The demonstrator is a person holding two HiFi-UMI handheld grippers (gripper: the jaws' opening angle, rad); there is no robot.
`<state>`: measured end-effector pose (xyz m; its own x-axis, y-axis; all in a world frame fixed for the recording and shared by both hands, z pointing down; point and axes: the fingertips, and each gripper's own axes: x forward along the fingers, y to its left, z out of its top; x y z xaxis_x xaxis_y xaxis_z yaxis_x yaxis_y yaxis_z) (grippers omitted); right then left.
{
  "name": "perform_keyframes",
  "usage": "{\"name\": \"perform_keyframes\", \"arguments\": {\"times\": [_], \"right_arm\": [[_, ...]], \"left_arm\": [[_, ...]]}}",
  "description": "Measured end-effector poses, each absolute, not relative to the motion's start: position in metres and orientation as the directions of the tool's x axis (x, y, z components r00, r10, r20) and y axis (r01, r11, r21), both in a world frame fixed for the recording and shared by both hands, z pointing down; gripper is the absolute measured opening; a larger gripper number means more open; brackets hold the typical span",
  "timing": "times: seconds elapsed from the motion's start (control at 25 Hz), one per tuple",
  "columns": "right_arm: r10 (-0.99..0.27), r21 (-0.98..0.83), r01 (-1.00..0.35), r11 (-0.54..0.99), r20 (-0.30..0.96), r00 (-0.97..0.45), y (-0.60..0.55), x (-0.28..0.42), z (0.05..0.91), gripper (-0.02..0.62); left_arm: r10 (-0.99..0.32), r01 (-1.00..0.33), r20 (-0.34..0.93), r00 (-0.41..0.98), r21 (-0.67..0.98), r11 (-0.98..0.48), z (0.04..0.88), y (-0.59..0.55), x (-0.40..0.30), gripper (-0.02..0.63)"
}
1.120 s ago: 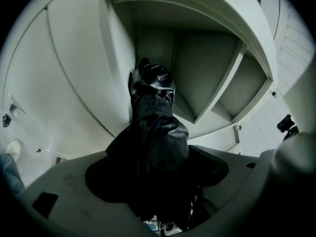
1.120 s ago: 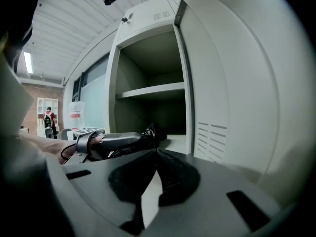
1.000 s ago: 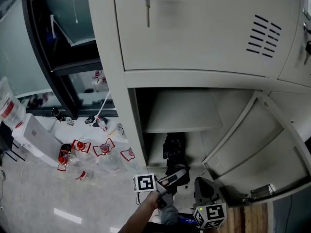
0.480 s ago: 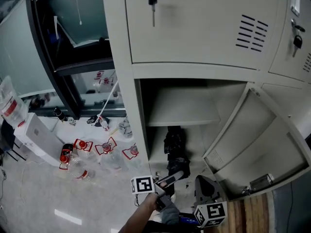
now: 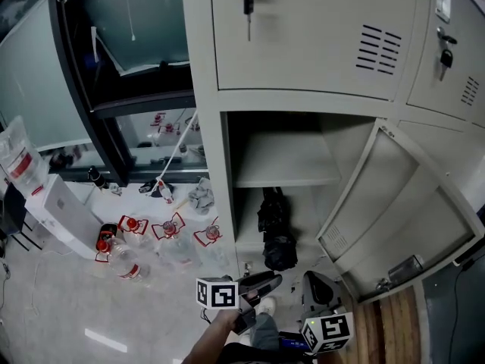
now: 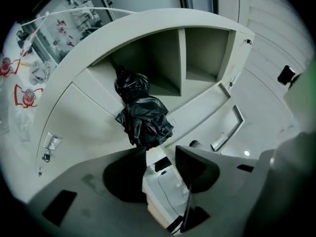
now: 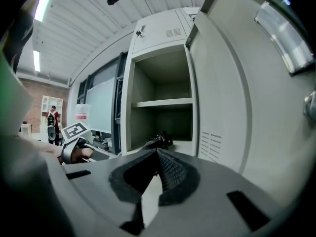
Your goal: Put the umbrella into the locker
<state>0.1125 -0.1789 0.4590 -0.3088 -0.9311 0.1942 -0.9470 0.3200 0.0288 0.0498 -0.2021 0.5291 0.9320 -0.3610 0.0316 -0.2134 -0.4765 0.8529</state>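
The left gripper [image 5: 267, 283] points level before the open grey metal locker [image 5: 227, 173]. Its empty jaws are apart and have just been closing. The black folded umbrella [image 5: 274, 230] sits in the lower compartment beyond its tips. The right gripper [image 7: 157, 154] has its jaws together.

This looks like an office or lab storage corner. A bank of grey metal lockers [image 5: 303, 44] has keys [image 5: 248, 2] hanging in the doors. Left of the lockers stands a dark-framed glass partition [image 5: 136, 21], with plastic bottles [image 5: 125, 264] scattered on the pale floor [image 5: 53, 309].

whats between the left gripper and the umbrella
In the left gripper view only bare locker edge separates umbrella and left gripper, whose empty jaws have just been closing.
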Motion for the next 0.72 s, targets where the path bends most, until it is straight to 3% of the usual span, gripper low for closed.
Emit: {"name": "perform_keyframes", "arguments": {"times": [0.12, 0.2, 0.72], "right_arm": [[-0.933, 0.035, -0.947, 0.318, 0.188, -0.307, -0.174, 0.111, 0.457, 0.001], [-0.934, 0.039, -0.948, 0.317, 0.189, -0.305, -0.172, 0.111, 0.457, 0.001], [-0.932, 0.061, -0.947, 0.317, 0.207, -0.299, -0.162, 0.099, 0.459, 0.0]], "left_arm": [[-0.383, -0.265, 0.054, 0.922, 0.811, -0.522, 0.525, -0.2, 0.041, 0.083], [-0.408, -0.302, 0.066, 0.911, 0.78, -0.547, 0.521, -0.199, 0.036, 0.041], [-0.52, -0.343, 0.0, 0.854, 0.751, -0.564, 0.502, -0.199, 0.011, 0.015]]}}
